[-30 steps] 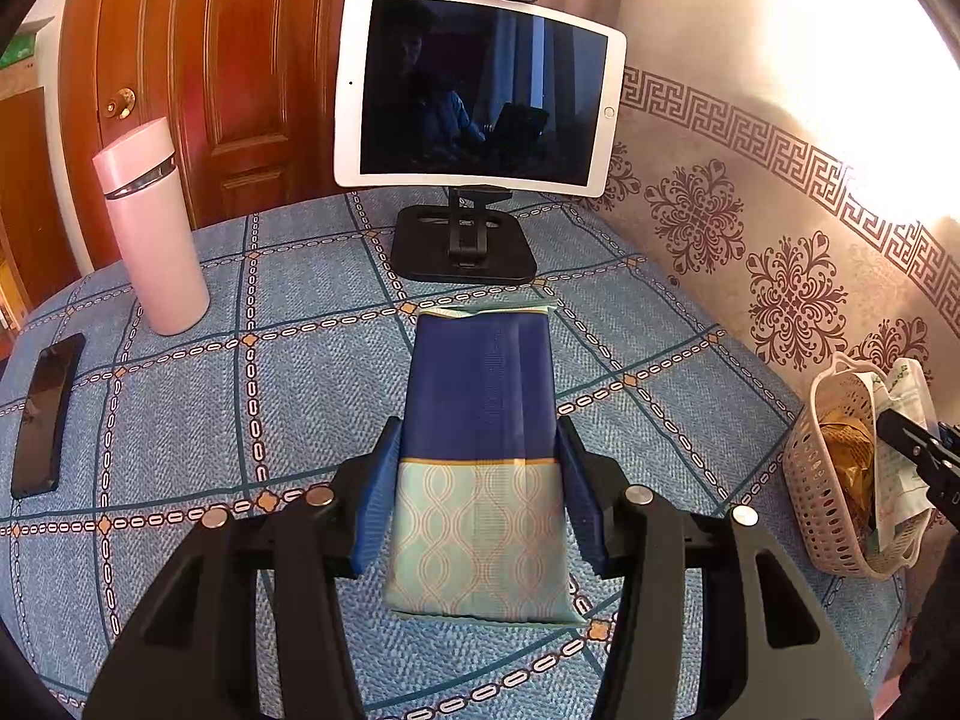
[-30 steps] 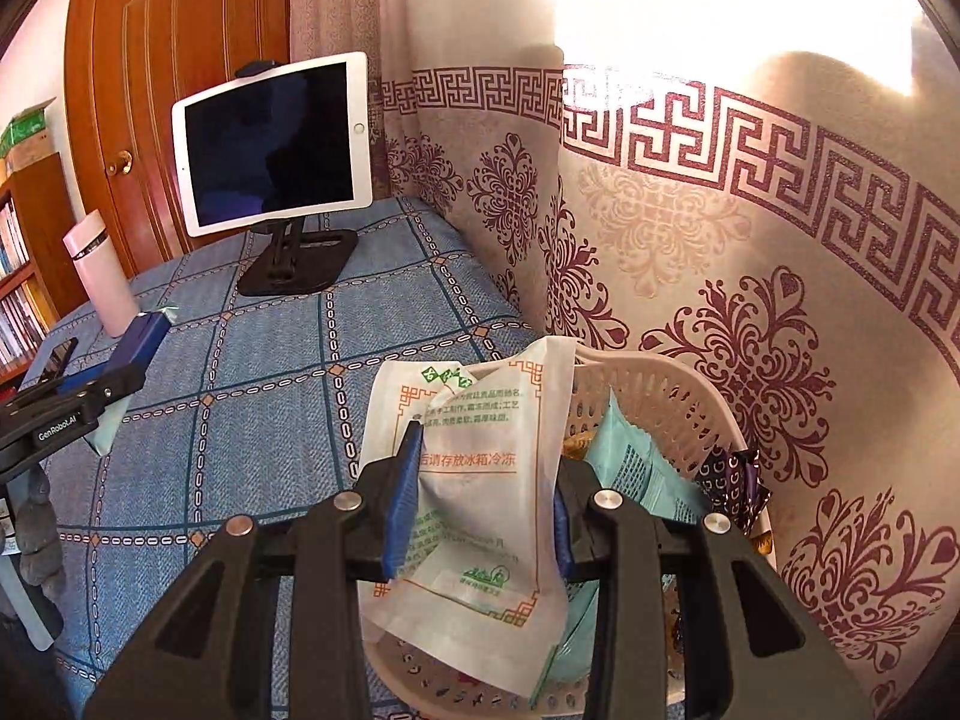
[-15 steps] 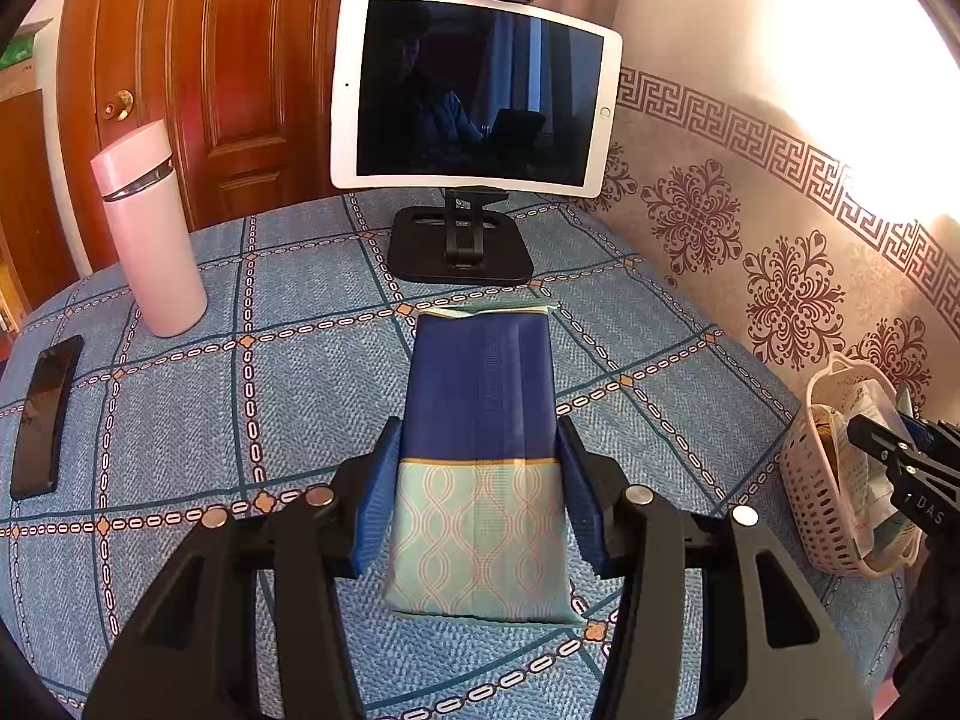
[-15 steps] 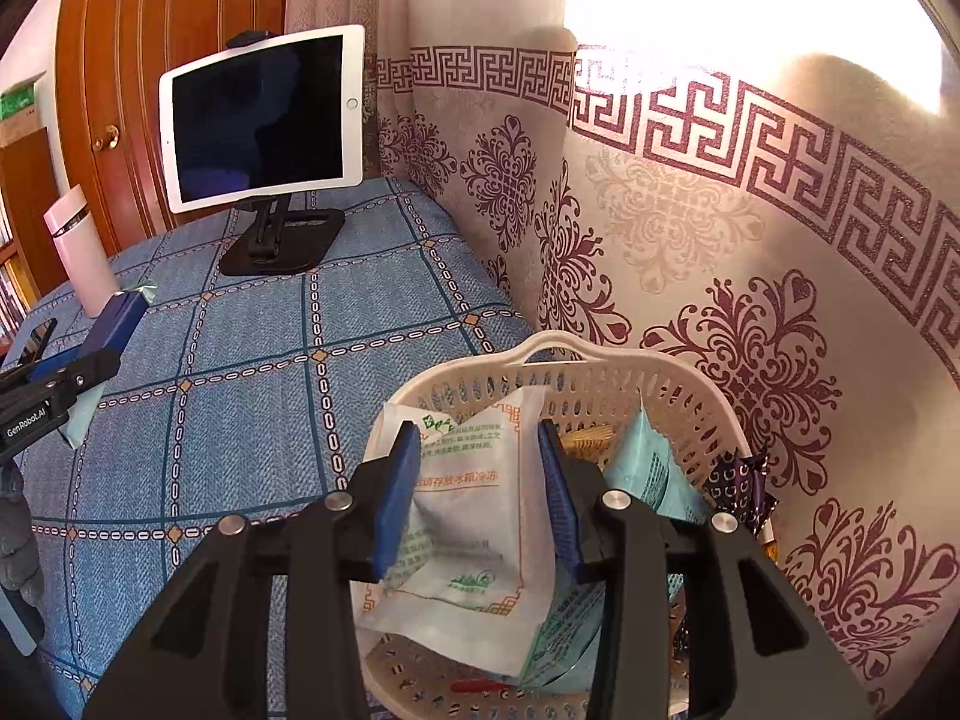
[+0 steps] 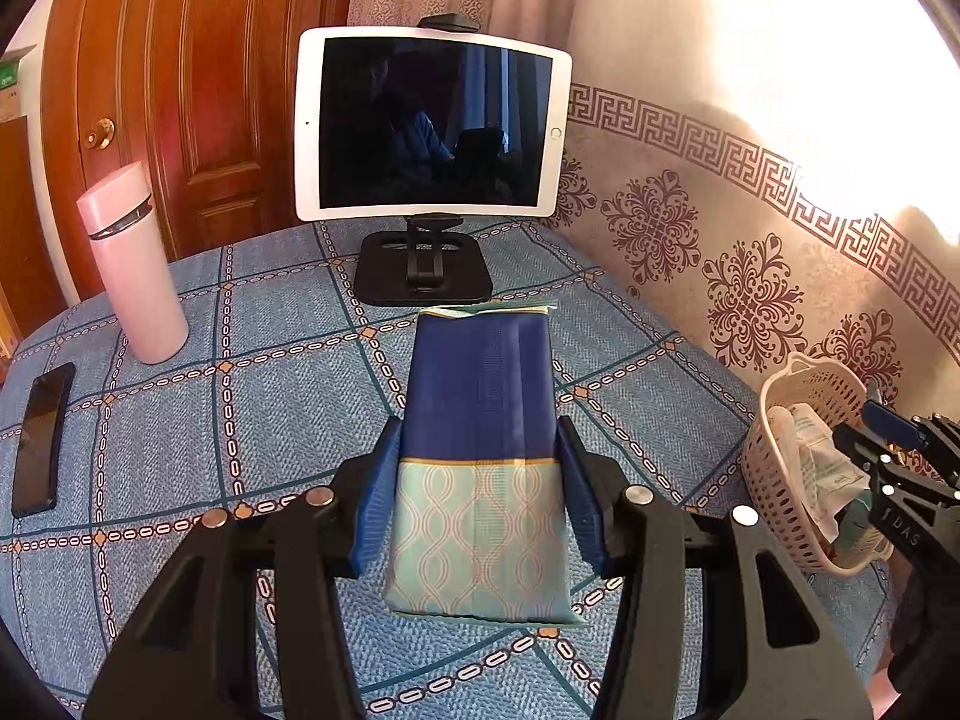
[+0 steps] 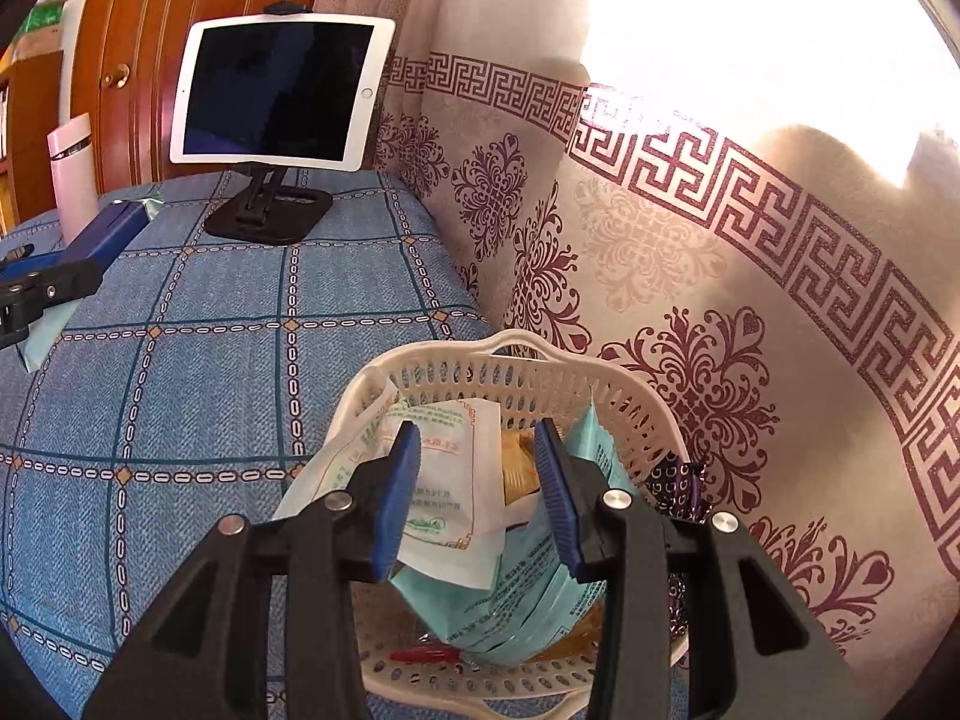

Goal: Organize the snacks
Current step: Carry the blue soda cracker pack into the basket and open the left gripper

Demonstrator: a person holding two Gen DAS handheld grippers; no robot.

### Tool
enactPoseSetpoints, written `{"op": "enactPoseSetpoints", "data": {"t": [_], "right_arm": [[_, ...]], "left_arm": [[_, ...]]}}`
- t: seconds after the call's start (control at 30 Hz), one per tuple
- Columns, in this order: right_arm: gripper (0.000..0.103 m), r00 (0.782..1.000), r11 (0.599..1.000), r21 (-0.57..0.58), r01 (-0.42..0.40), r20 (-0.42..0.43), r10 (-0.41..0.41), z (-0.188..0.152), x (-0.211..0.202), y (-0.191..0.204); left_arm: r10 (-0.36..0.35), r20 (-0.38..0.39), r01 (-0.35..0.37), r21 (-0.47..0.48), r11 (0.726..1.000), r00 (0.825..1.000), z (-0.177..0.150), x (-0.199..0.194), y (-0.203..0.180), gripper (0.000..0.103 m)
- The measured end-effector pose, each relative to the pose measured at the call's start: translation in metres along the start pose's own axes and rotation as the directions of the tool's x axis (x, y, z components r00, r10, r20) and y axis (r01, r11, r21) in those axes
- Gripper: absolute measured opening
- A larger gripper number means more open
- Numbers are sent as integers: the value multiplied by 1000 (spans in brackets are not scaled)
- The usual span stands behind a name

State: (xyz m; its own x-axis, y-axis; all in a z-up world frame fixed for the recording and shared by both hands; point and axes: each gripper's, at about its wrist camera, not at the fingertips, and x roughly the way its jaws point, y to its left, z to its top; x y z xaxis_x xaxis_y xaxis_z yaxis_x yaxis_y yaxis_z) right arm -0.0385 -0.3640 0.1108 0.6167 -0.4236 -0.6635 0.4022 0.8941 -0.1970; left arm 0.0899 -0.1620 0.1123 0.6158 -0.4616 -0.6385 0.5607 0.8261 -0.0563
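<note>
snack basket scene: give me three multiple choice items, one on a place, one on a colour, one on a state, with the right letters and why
1. Where does the white basket stand?
A. by the patterned wall
B. beside the pink bottle
C. under the tablet

2. What colour is the far part of the packet in the left gripper?
A. red
B. dark blue
C. yellow

3. How is the right gripper now?
A. shut on a phone
B. open above the basket
C. shut on the tablet stand

Answers:
1. A, the basket stands at the cloth's edge by the wall.
2. B, dark blue above a pale green patterned band.
3. B, its jaws have just been opening, and the white pouch lies loose in the basket.
</note>
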Motion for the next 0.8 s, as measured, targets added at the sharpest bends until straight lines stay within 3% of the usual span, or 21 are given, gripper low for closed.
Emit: {"op": "enactPoseSetpoints", "data": {"t": [0.13,0.33,0.5,0.8], "right_arm": [[40,992,989,100,-110,67,103,5,-19,-18],[41,973,963,214,-163,197,121,0,-66,-55],[41,977,944,284,-165,177,118,-32,-85,-79],[41,981,961,224,-164,139,135,-67,-90,-62]], "left_arm": [[-22,14,21,24,999,1000,0,-6,-12,51],[-65,20,64,36,997,998,1,-13,-24,51],[-93,27,92,51,994,995,0,-19,-34,51],[-172,18,169,118,979,985,-1,-27,-77,51]]}}
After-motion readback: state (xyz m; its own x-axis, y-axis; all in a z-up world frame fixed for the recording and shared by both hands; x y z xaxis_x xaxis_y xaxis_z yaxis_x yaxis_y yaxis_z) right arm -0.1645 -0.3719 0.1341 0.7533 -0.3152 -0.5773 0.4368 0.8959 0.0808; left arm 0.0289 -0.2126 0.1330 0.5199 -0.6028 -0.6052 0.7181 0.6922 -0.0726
